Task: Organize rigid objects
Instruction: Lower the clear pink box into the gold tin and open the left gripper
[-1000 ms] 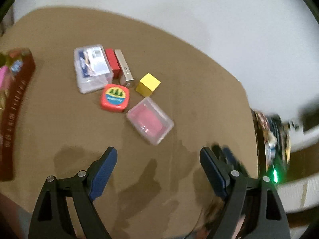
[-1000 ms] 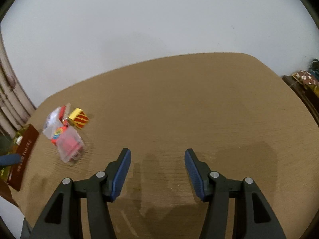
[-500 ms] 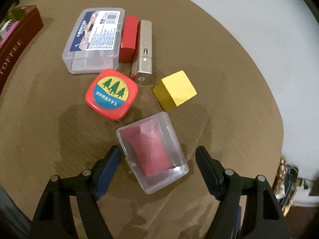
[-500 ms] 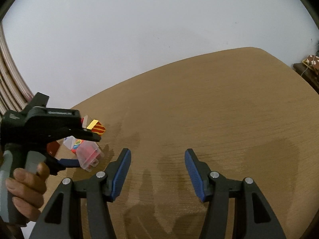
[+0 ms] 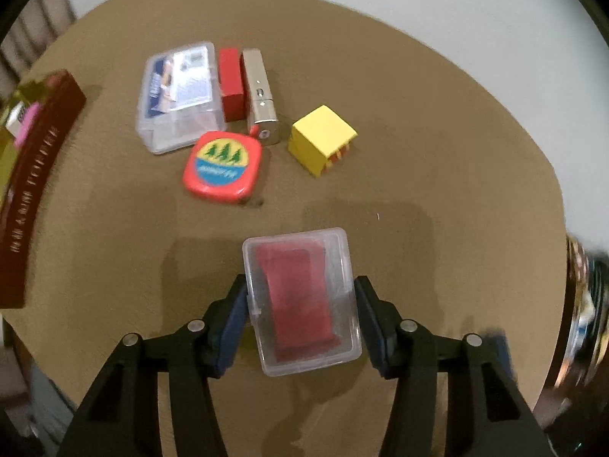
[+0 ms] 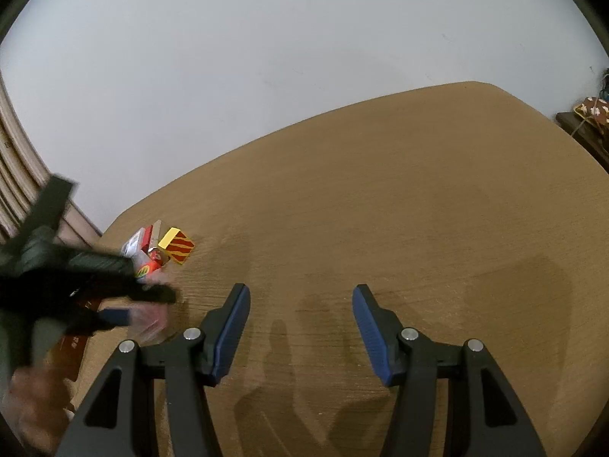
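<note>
My left gripper [image 5: 300, 304] is shut on a small clear plastic case with a red insert [image 5: 300, 297], held above the brown table [image 5: 437, 152]. Beyond it lie a red tape measure [image 5: 222, 167], a yellow cube with red stripes [image 5: 321, 144], a silver bar [image 5: 260, 95], a red block [image 5: 231, 83] and a larger clear box with a label [image 5: 179, 95]. My right gripper [image 6: 300, 312] is open and empty over bare table [image 6: 418, 209]. In the right wrist view the left gripper [image 6: 125, 304] shows blurred at the left, with the yellow cube [image 6: 177, 249] behind it.
A dark red gift box [image 5: 34, 190] lies along the table's left edge. Dark patterned items [image 5: 586, 304] sit off the table's right edge. A white wall [image 6: 266, 57] stands behind the table.
My left gripper closed on the clear case with the red insert and pulled it back from the group toward me. My right gripper stayed open and nearly still.
</note>
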